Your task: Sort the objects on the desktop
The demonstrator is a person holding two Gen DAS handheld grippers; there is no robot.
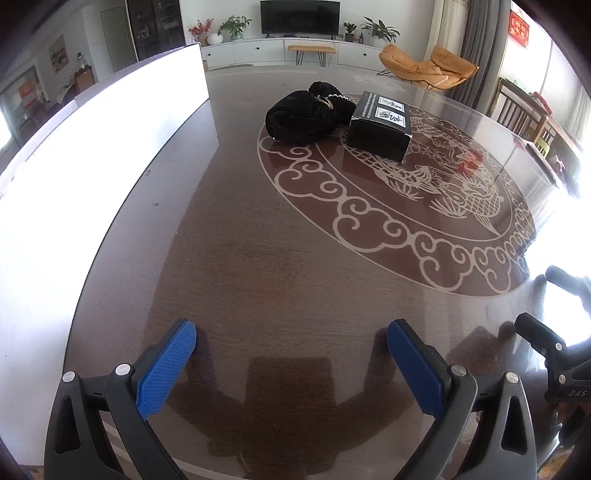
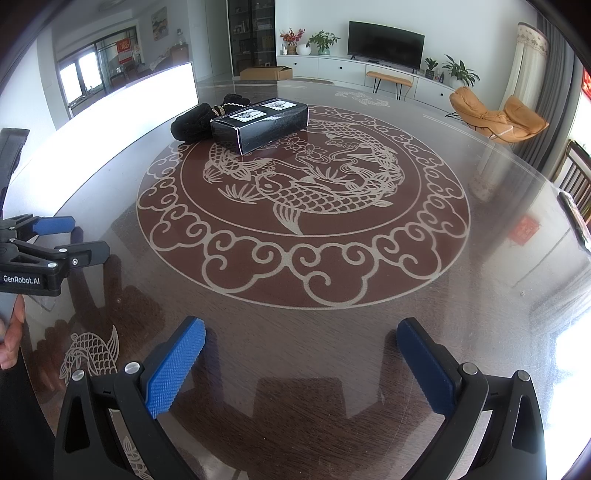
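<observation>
1. The left hand-held gripper (image 1: 291, 341) is wide open, with nothing between its blue pads (image 1: 166, 369). It hovers low over the near part of the tabletop (image 1: 258, 258).
2. The right hand-held gripper (image 2: 301, 341) is also wide open and empty, low over the near edge of the same tabletop. In the right wrist view the left one appears at the left border, with part of a person's hand (image 2: 11, 332) under it.
3. The tabletop is dark, glossy and round, with a pale fish and cloud medallion (image 2: 303, 206) in its centre.
4. A black box (image 2: 258, 123) with two white labels on top lies on the far left part of the medallion, well apart from both grippers.
5. A black velvet pouch (image 1: 295, 120) with a pale bead string at its mouth lies just left of the box and touches it.
6. A bright white panel (image 1: 92, 147) stands along the left side of the tabletop.
7. Far behind are a television (image 1: 299, 16), potted plants and an orange lounge chair (image 1: 428, 66).
</observation>
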